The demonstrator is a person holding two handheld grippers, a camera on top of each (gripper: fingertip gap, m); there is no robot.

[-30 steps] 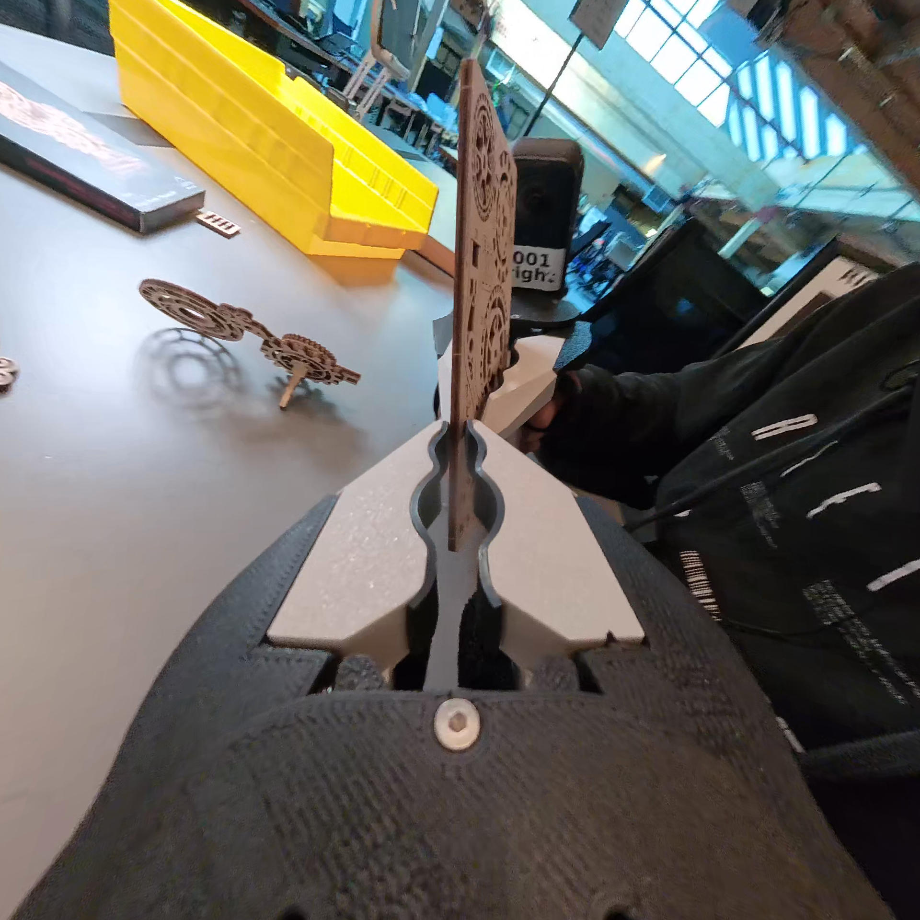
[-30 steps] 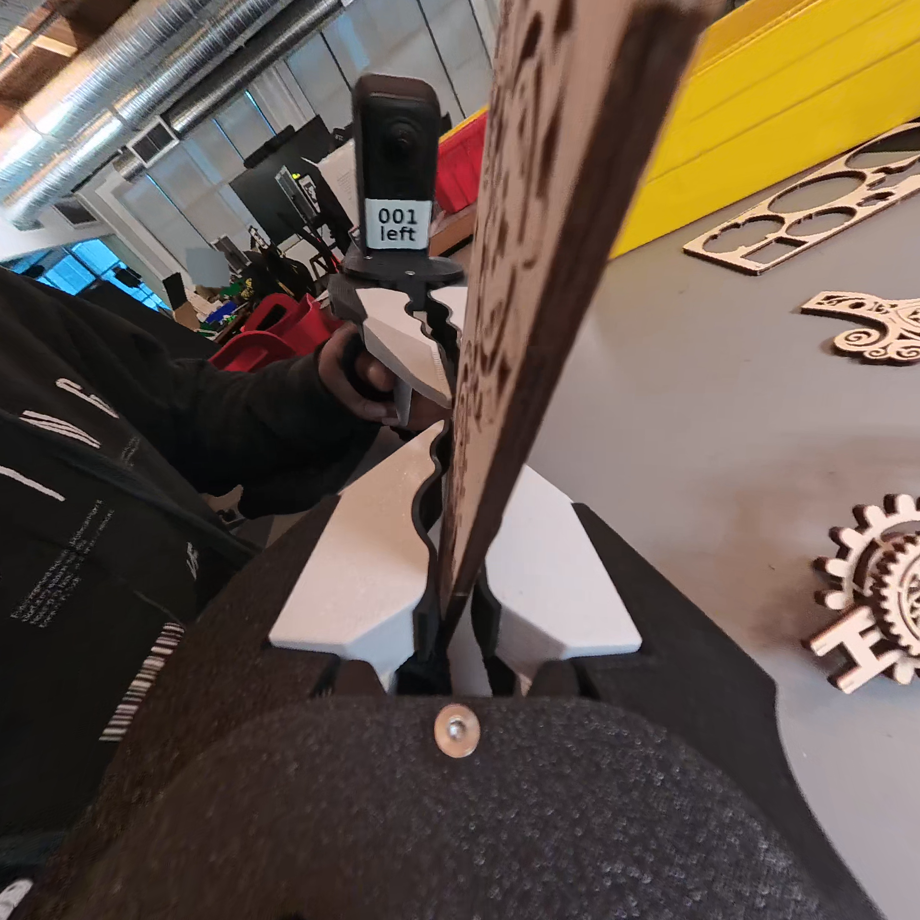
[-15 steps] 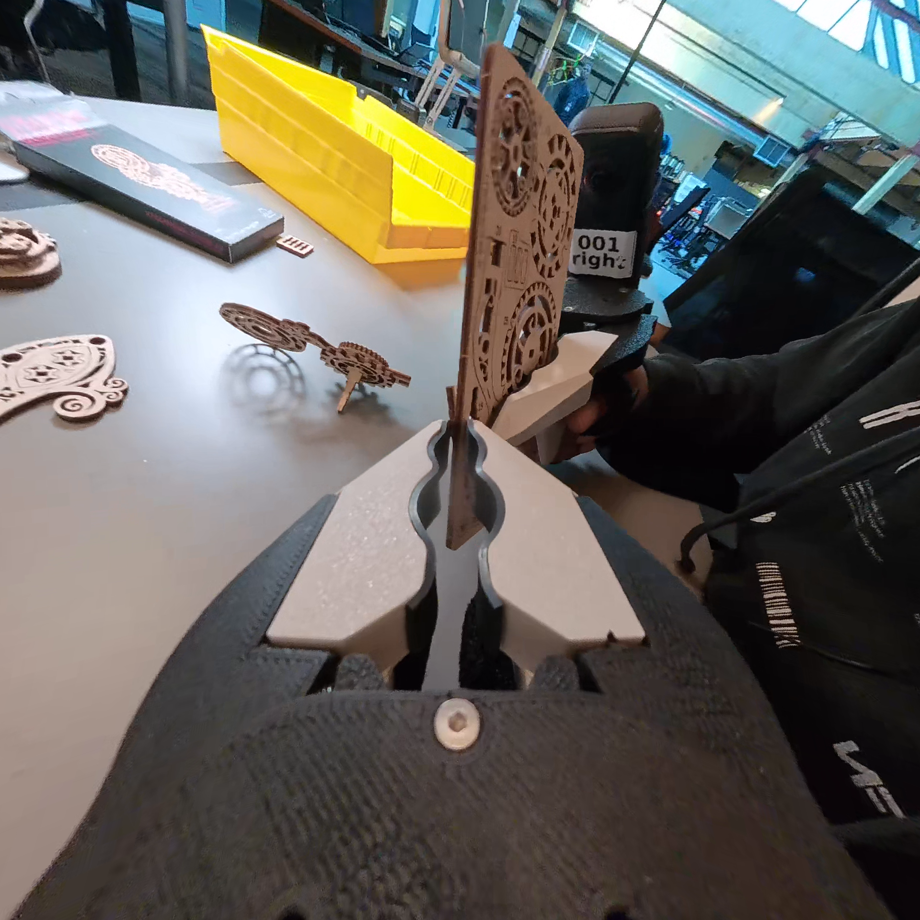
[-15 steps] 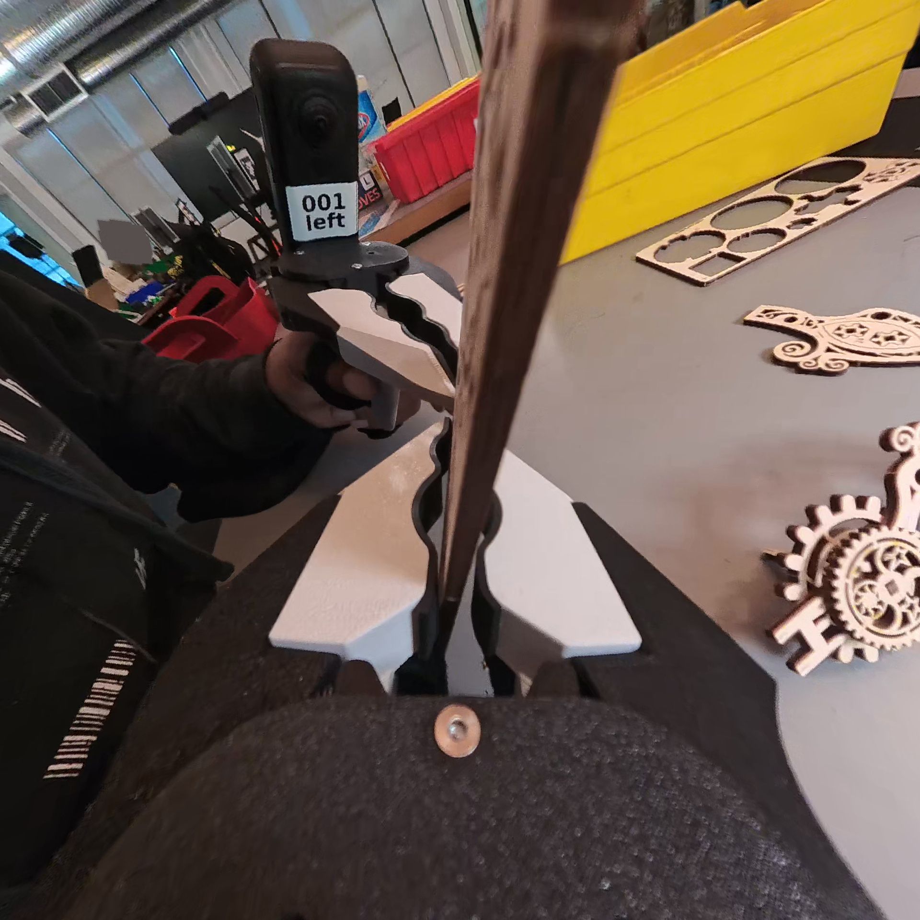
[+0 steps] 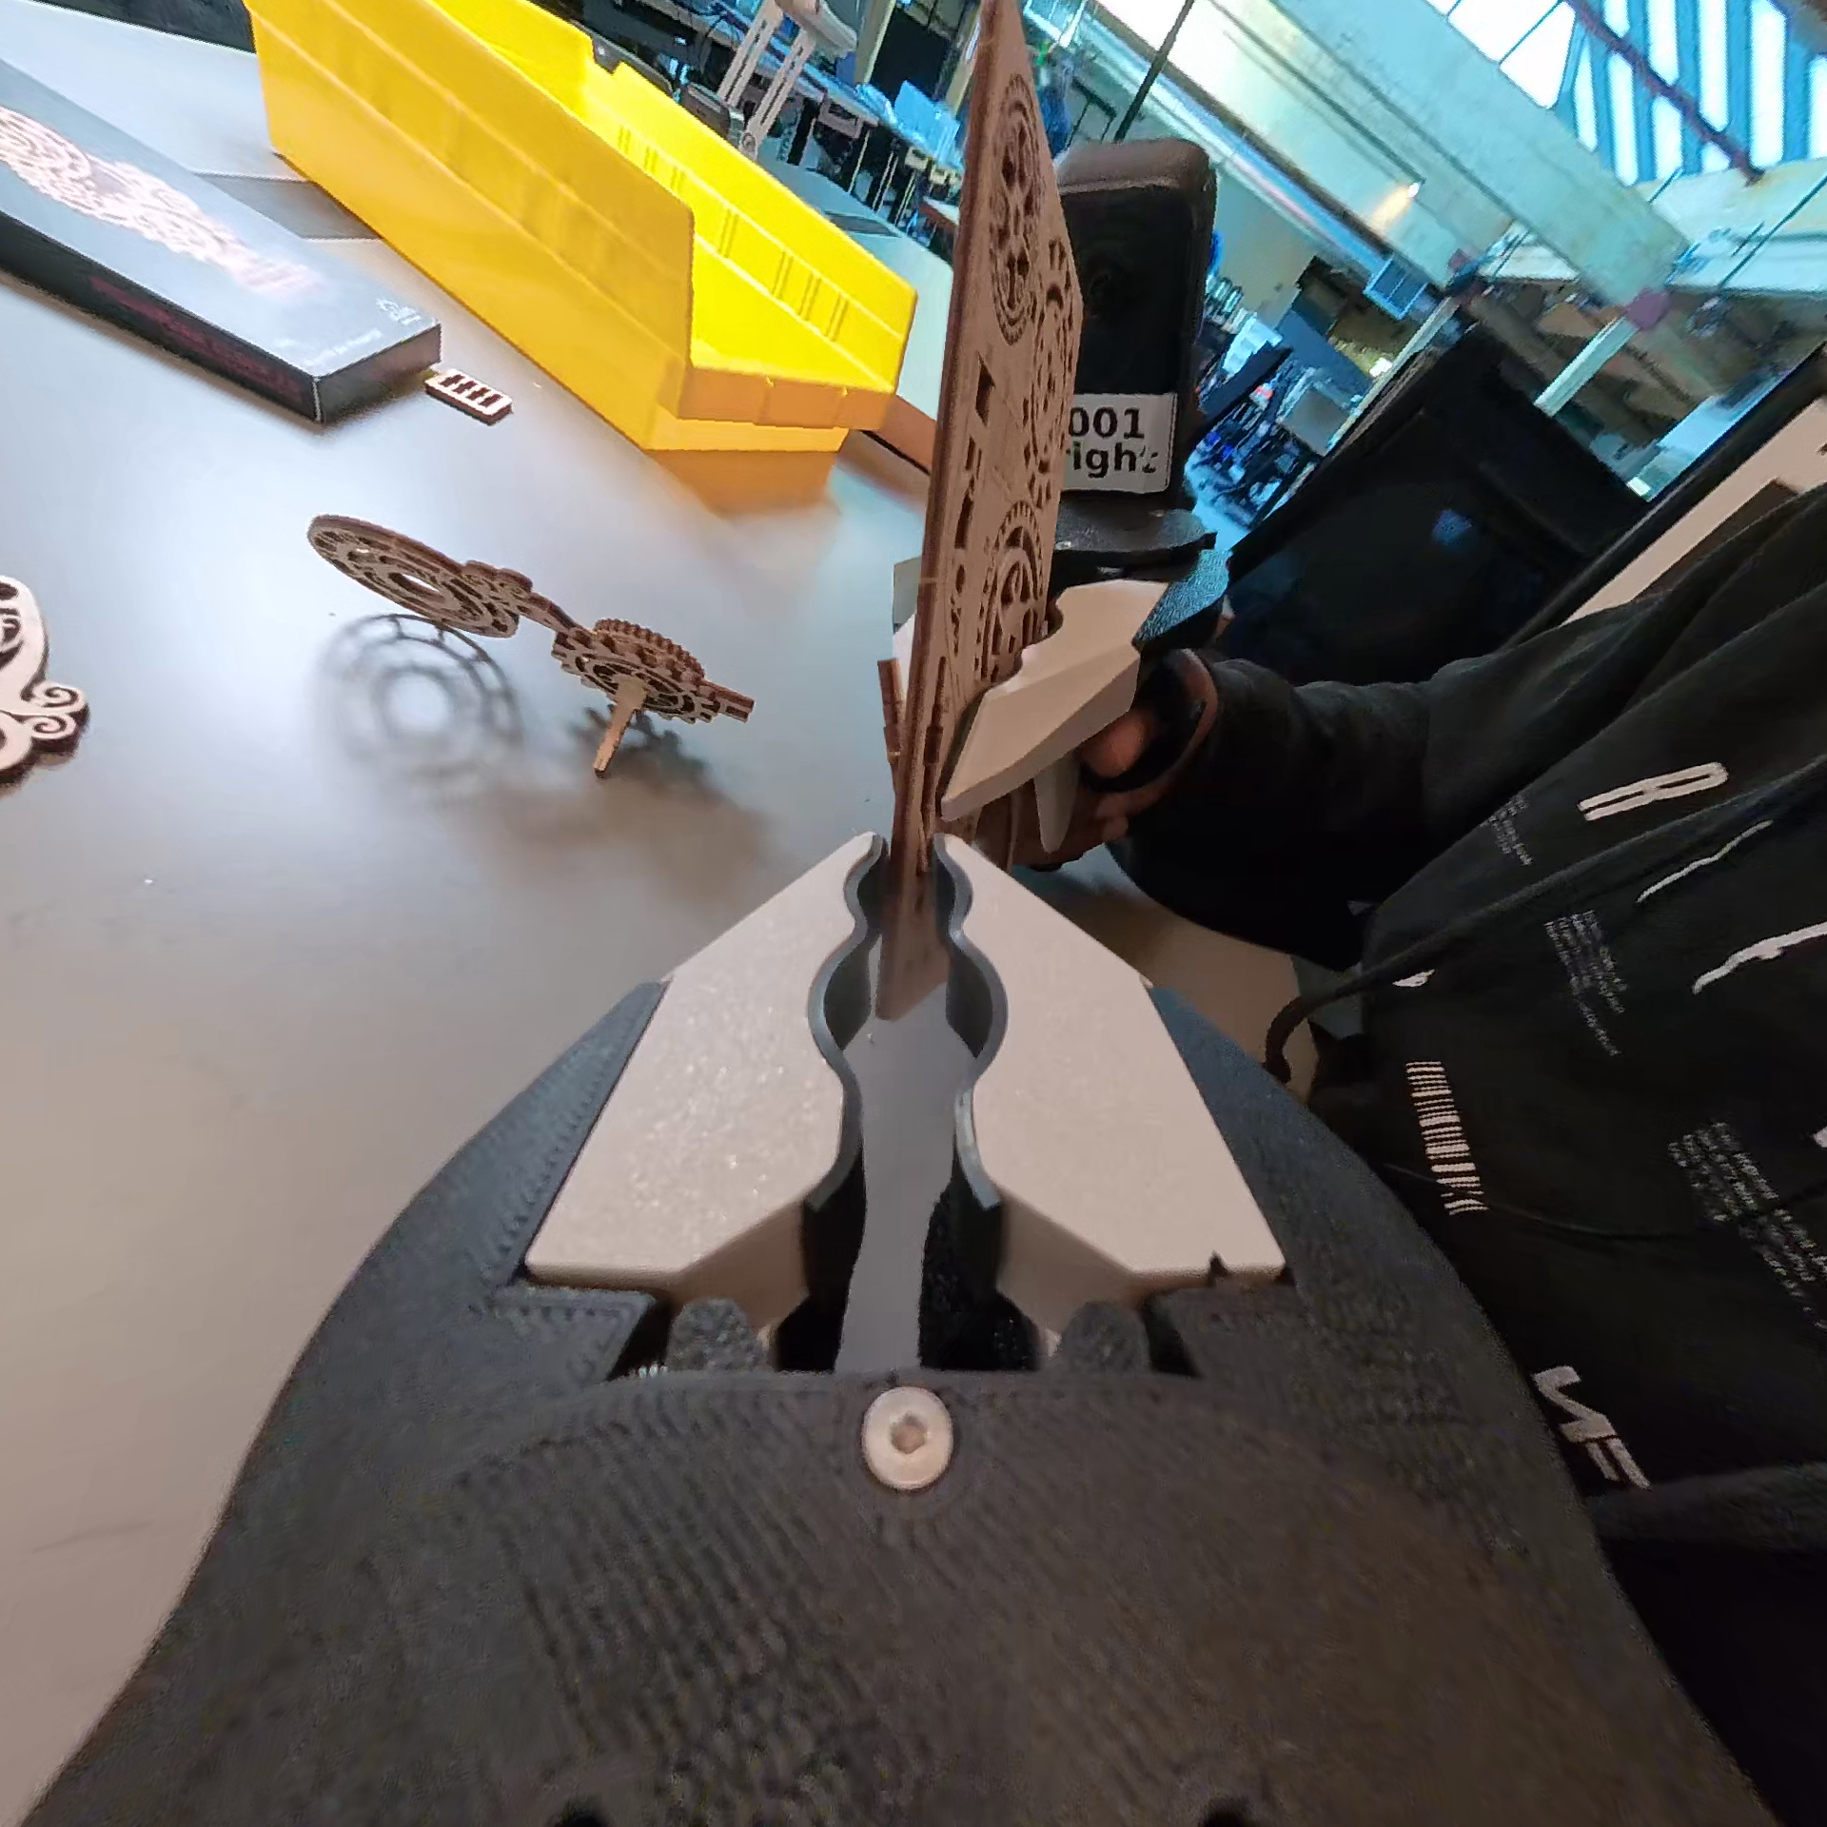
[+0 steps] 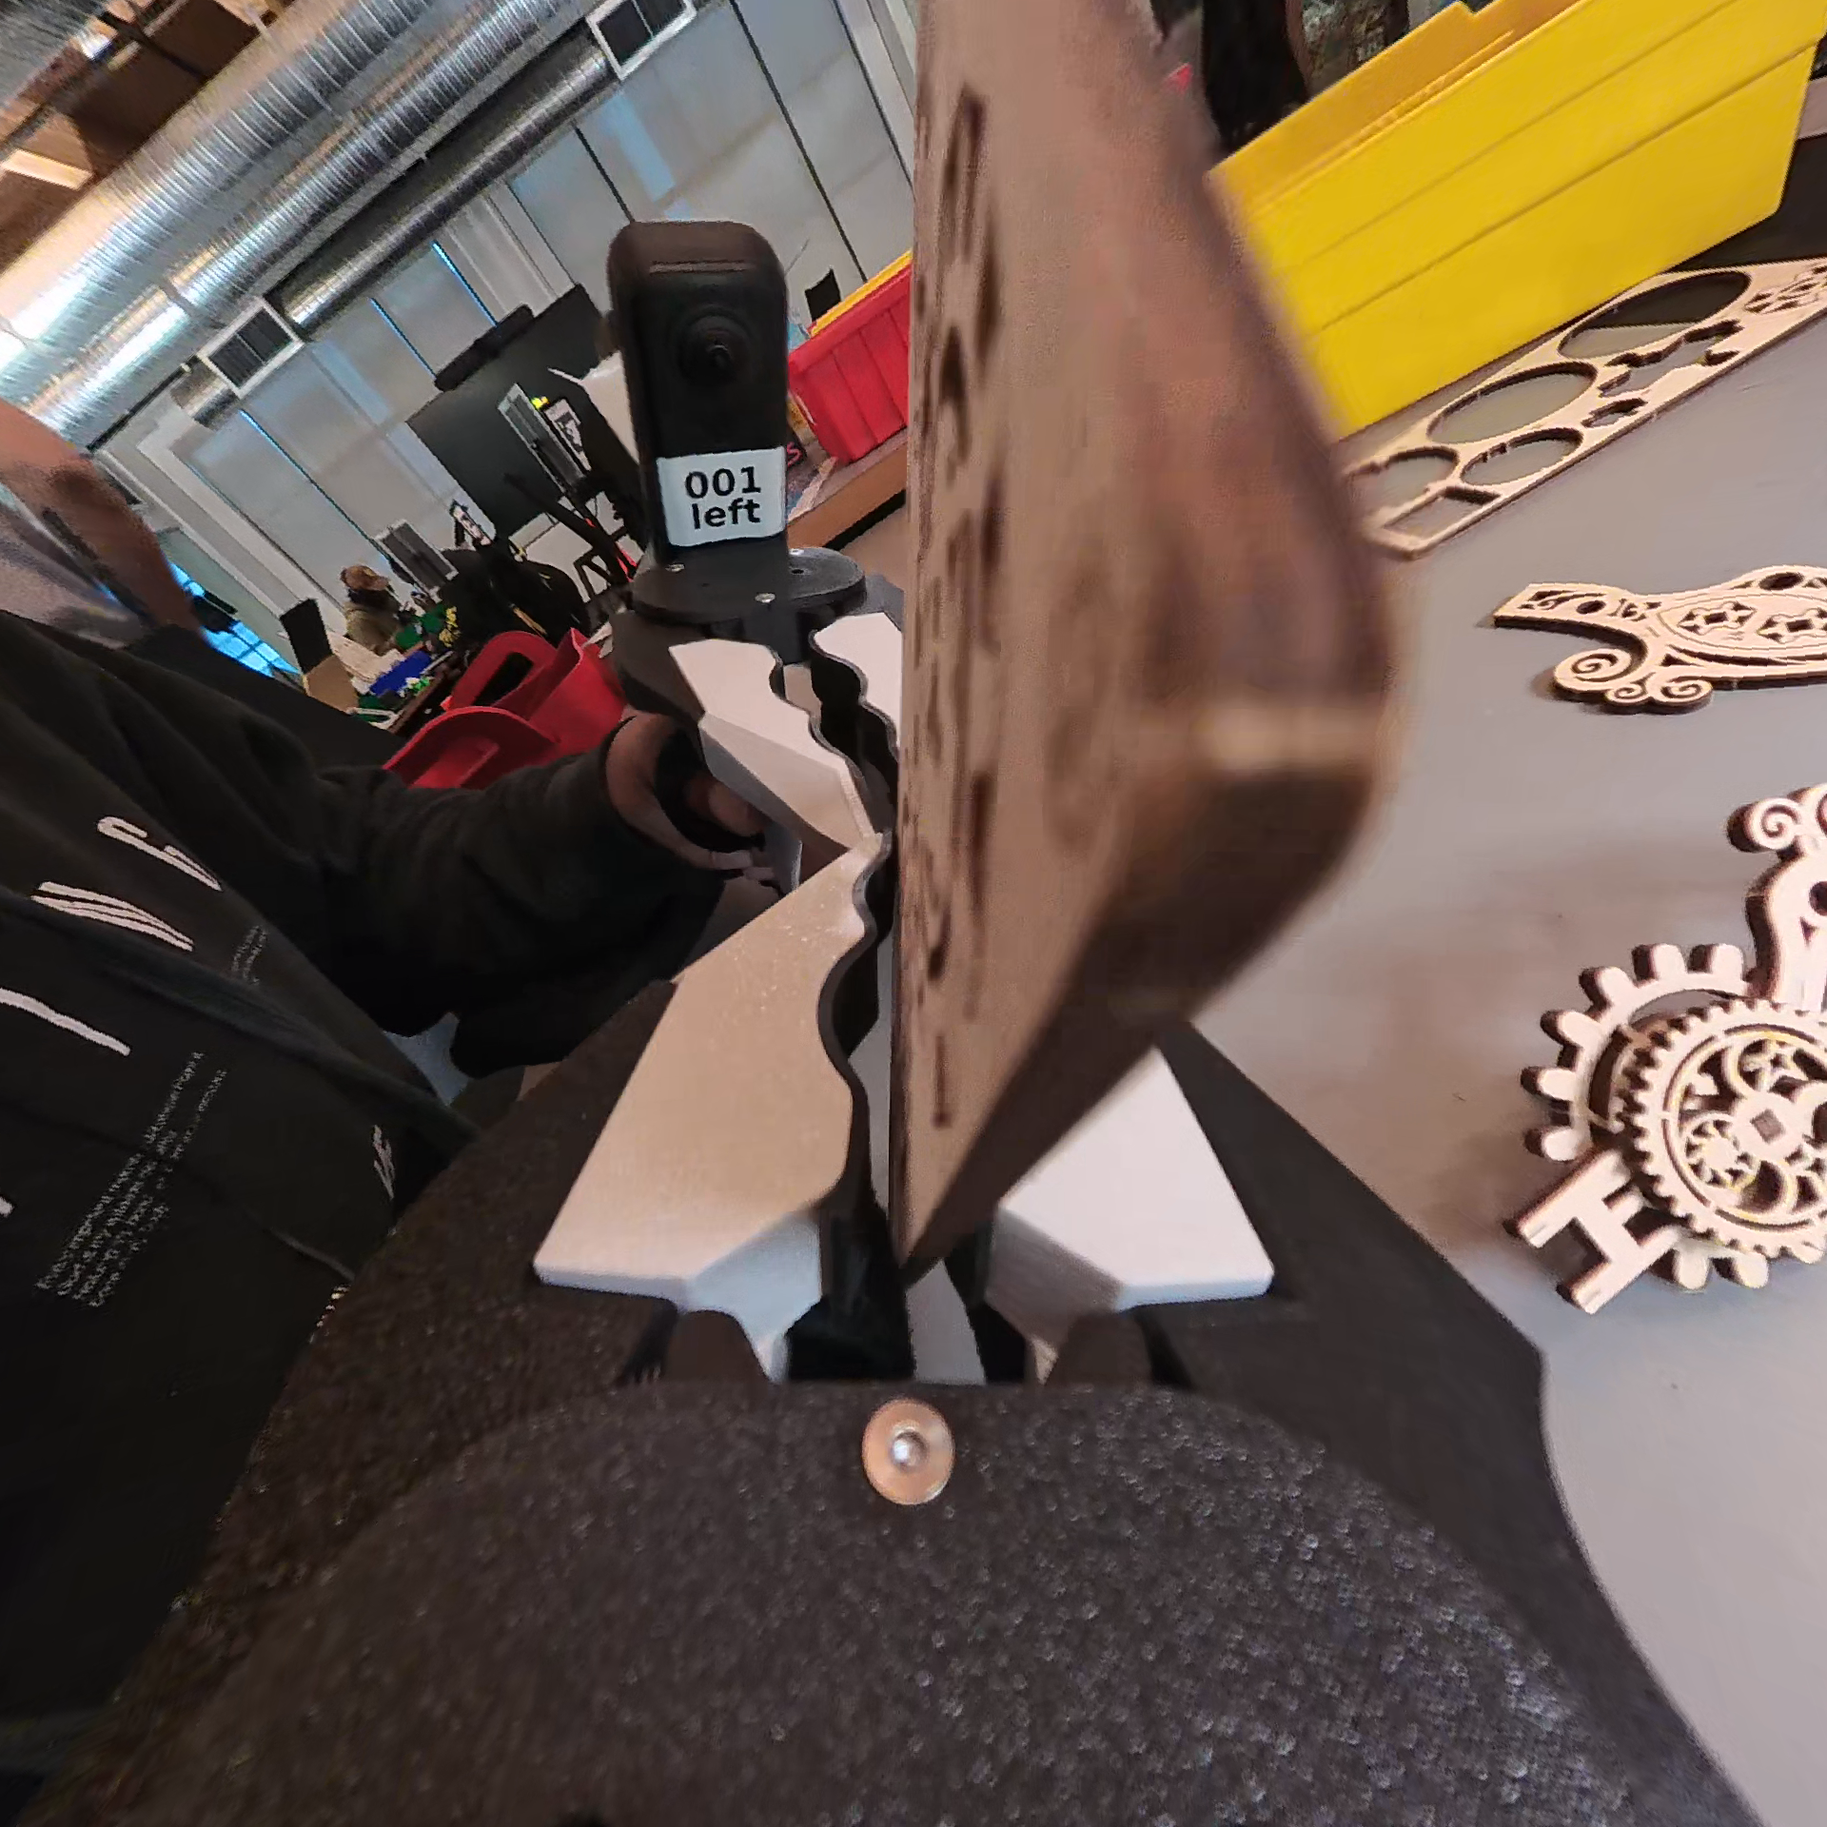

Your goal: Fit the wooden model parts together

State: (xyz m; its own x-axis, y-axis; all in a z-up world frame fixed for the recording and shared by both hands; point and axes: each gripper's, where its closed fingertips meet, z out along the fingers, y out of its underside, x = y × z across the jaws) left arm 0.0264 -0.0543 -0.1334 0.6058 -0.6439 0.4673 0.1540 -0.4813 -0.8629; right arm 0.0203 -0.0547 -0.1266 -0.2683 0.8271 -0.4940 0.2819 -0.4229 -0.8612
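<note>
A brown laser-cut wooden sheet [image 5: 999, 445] with gear shapes stands upright above the grey table [image 5: 247, 989]. My left gripper [image 5: 905, 860] is shut on its lower edge. My right gripper [image 5: 974, 692] grips the same sheet from the far side, just beyond my left fingertips. In the right wrist view the sheet [image 6: 1107, 593] fills the middle, tilted with its face to the right, and my right gripper [image 6: 895, 890] is shut on it. Its right finger is mostly hidden behind the sheet. The left gripper [image 6: 840, 712] shows beyond. A built gear assembly [image 5: 554, 633] lies on the table.
A yellow bin [image 5: 593, 217] and a black box [image 5: 198, 257] stand at the back, with a small wooden piece [image 5: 470, 395] between them. The gear assembly [image 6: 1720, 1137], an ornate piece [image 6: 1700, 633] and an emptied sheet frame [image 6: 1582, 395] lie to the right. A person's dark sleeve [image 5: 1335, 791] is close by. The tips of both grippers are at nearly the same place.
The sheet has turned in the right wrist view, so its broad face now shows. In the left wrist view it went from angled to nearly edge-on. Both grippers stay shut on it.
</note>
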